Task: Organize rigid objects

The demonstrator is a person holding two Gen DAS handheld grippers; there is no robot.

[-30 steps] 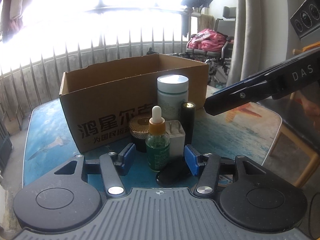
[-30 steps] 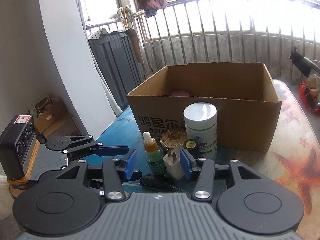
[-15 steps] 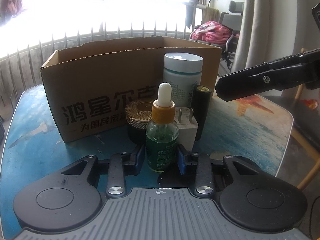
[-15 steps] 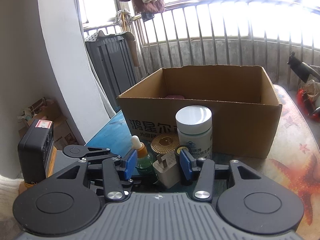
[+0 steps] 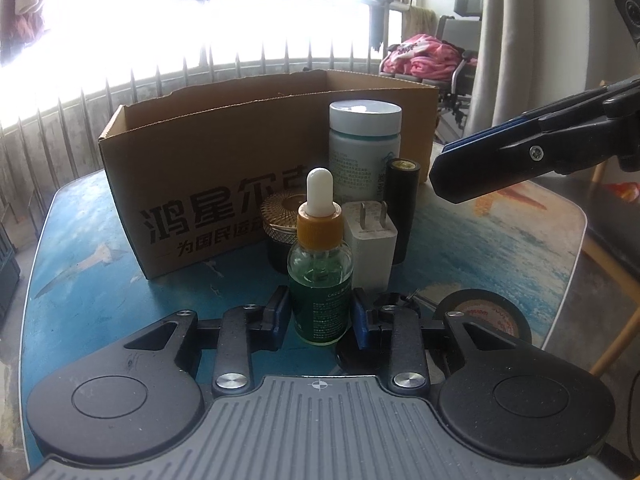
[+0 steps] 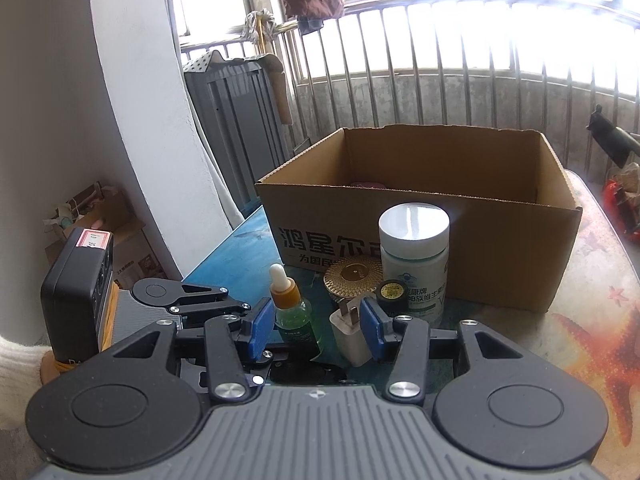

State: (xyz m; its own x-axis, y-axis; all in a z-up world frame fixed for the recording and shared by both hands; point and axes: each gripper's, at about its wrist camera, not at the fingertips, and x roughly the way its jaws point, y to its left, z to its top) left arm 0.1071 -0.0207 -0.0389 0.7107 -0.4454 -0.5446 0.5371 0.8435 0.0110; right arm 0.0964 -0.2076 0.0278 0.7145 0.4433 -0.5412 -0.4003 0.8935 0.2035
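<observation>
- Between the jaws of the left gripper (image 5: 320,316) stands the dropper bottle (image 5: 320,276), upright on the table (image 5: 80,280), its long axis straight up and its white bulb well above the blue pads.
- The left jaws have just been closing and now sit narrow, one pad on each side of the bottle's lower body; they look pressed against the glass, so I judge the bottle gripped.
- Beyond the jaws, past the bottle, lie the white plug (image 5: 370,248), a gold-lidded jar (image 5: 282,224), a black cylinder (image 5: 402,208) and a white tub (image 5: 365,148), all crowded together just in front of the cardboard box (image 5: 208,168).
- The box is open-topped and straight ahead of the left jaws, so the likely move is lift, carry forward over the near wall, and let go inside.
- The right gripper (image 6: 316,330) is half open and holds nothing; the plug (image 6: 352,334) stands just inside its right pad, the bottle (image 6: 290,312) near its left pad.
- A roll of black tape (image 5: 486,314) lies on the table to the right of the left jaws.
- Risk, as I judge it: the bottle stands close against the plug and the jar, so a tilted lift could knock them.
</observation>
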